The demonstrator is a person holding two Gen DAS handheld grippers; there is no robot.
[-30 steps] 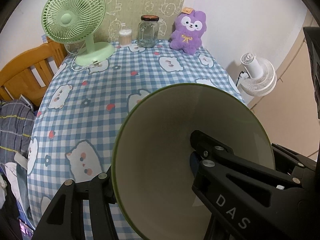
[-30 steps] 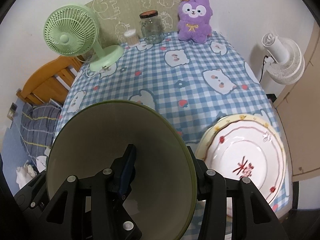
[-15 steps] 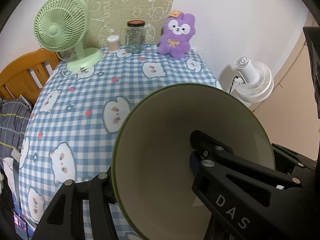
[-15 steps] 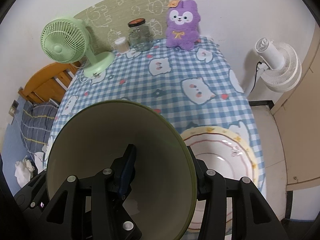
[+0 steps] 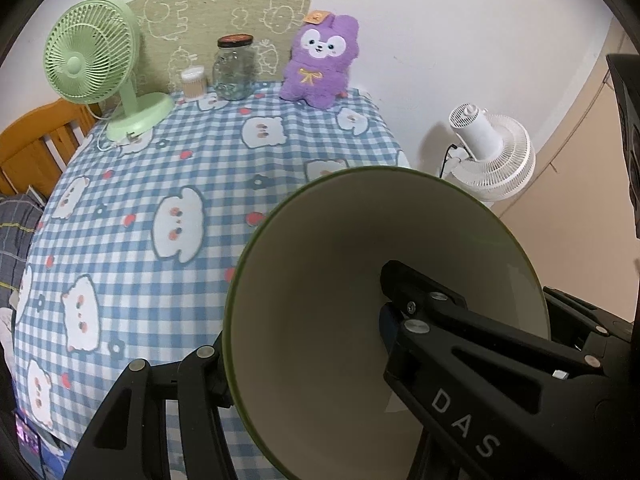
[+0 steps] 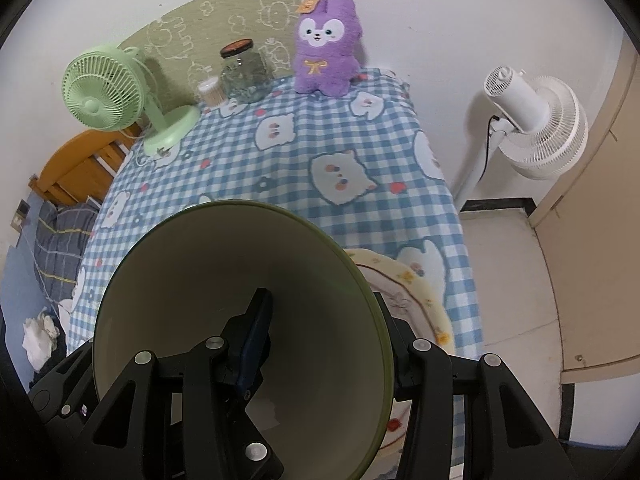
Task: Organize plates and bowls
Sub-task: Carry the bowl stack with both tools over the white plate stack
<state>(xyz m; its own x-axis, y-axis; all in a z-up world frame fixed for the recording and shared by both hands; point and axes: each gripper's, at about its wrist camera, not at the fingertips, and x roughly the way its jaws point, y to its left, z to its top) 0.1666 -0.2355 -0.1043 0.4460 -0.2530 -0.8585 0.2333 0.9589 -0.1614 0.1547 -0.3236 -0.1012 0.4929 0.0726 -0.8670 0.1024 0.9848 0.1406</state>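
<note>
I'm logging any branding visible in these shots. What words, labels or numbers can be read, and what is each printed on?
"DAS": white letters on the black finger of the left claw, which grips the green-rimmed bowl.
Orange tag on the purple plush toy: too small to read.
Jar lid: unreadable.

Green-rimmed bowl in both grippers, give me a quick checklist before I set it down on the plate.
1. Left gripper clamped on the cream, green-rimmed bowl's wall, one finger inside, one outside: ok.
2. Right gripper clamped on the same bowl likewise: ok.
3. Bowl empty inside: ok.
4. Yellow-rimmed floral plate in view as a landing spot: ok, though partly hidden behind the bowl.
5. Plate sitting safely on the blue checked tablecloth: not ok, it lies close to the table's near edge.
6. Bowl lined up over the plate's centre: cannot tell.
</note>
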